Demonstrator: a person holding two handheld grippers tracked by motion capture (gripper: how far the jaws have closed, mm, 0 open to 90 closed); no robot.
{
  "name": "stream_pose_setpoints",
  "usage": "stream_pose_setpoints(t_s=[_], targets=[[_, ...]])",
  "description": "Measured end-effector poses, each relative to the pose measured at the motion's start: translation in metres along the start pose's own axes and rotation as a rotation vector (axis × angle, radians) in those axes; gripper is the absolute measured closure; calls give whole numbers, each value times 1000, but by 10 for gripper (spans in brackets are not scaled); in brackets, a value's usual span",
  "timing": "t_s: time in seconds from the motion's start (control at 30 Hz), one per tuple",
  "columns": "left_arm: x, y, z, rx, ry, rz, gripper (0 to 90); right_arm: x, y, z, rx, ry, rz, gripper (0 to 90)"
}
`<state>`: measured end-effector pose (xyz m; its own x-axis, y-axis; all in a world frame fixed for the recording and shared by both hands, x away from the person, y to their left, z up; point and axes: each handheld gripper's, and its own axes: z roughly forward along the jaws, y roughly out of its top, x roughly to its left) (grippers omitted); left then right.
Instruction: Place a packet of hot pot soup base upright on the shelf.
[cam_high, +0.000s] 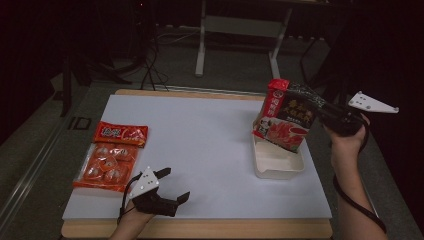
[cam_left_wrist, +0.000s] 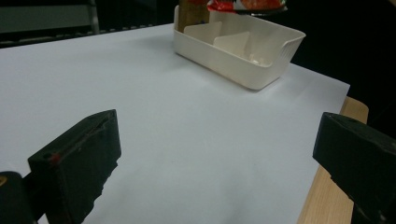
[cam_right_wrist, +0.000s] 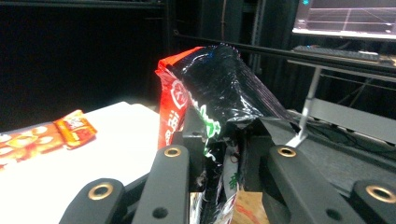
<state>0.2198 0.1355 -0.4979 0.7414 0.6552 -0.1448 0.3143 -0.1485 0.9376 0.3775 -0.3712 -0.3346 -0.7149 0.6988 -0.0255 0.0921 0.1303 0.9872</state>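
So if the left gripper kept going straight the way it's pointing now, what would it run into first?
Probably the cream divided tray. The left gripper has open, empty jaws aimed across bare white table surface towards it. Nothing lies in between, though it may clip only the tray's near corner.

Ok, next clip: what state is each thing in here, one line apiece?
Left hand-held gripper: open, nothing between its jaws, low over the table's near edge.
Right hand-held gripper: shut on the black-and-red packet.
Black-and-red packet: held in the air, tilted, over the bin.
Bin: upright on the table, front compartments look empty.
Orange packet: flat on the table, untouched.
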Motion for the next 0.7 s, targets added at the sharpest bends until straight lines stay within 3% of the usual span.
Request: stream_pose_setpoints(t_s=[0.17, 0.43, 0.7], targets=[[-2, 0, 1, -2, 2, 18, 16, -9, -7, 7, 28, -30, -41, 769], [-2, -1, 2, -9, 0, 32, 16, -22, -19, 20, 22, -36, -87, 767], [-1, -3, 2, -5, -2, 27, 16, -23, -28, 37, 59, -53, -140, 765]])
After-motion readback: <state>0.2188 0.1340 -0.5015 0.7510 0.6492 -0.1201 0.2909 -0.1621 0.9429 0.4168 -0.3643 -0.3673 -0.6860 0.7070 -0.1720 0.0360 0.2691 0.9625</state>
